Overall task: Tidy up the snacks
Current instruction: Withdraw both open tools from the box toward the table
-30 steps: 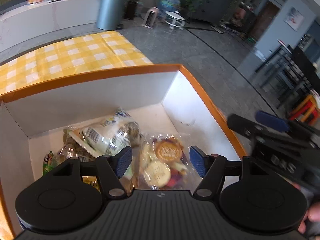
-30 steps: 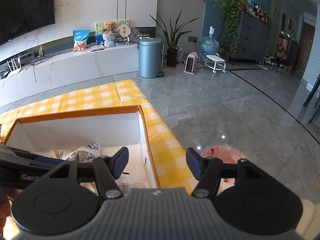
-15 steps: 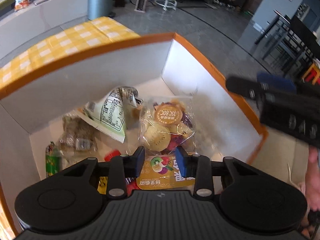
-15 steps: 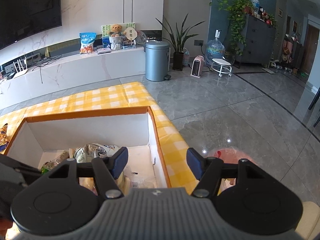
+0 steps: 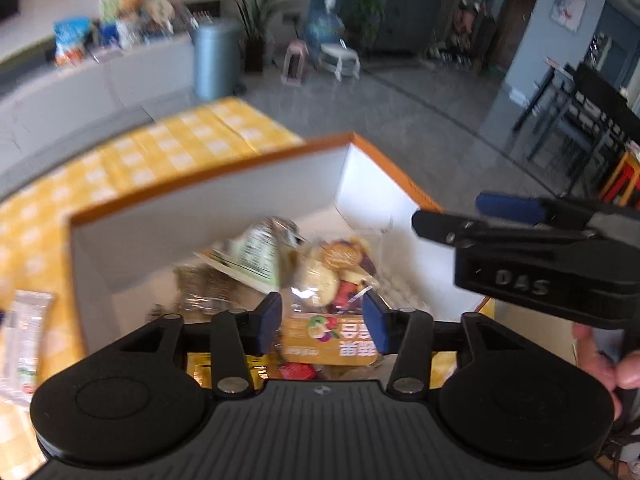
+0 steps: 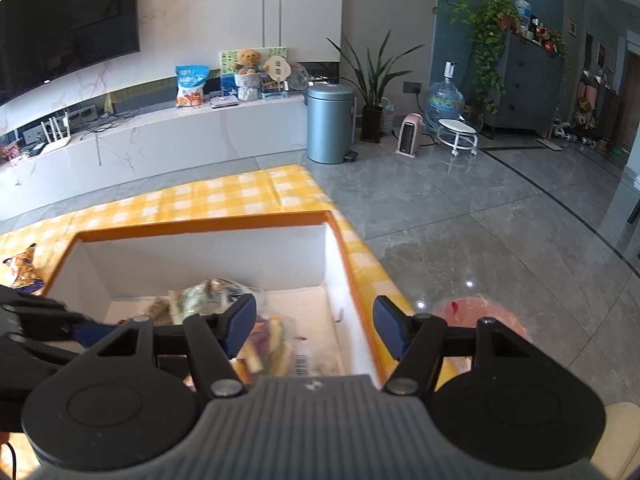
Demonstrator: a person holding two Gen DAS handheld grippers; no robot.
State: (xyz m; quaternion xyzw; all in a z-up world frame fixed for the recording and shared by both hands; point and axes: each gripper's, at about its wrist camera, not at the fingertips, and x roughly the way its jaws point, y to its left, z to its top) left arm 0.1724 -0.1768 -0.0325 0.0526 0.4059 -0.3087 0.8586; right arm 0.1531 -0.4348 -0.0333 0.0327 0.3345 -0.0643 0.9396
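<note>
An orange-rimmed white box [image 5: 208,216] sits on a yellow checked cloth and holds several snack packs. Among them are a clear dried-fruit bag with an orange label [image 5: 332,320] and a green-and-white bag [image 5: 256,256]. My left gripper [image 5: 322,322] is open and empty above the near part of the box, over the fruit bag. My right gripper [image 6: 314,328] is open and empty above the box's right side [image 6: 336,264]; it also shows in the left wrist view [image 5: 520,232]. The snacks show in the right wrist view [image 6: 216,296].
A white snack bar wrapper [image 5: 24,336] lies on the cloth left of the box. An orange-blue snack bag [image 6: 22,268] lies on the cloth at the left. The cloth [image 6: 240,196] extends beyond the box. Grey floor and a bin [image 6: 330,122] lie beyond.
My left gripper closed partway, then opened again and pulled back and up from the box, with nothing in it. The right gripper shifted slightly and stayed open.
</note>
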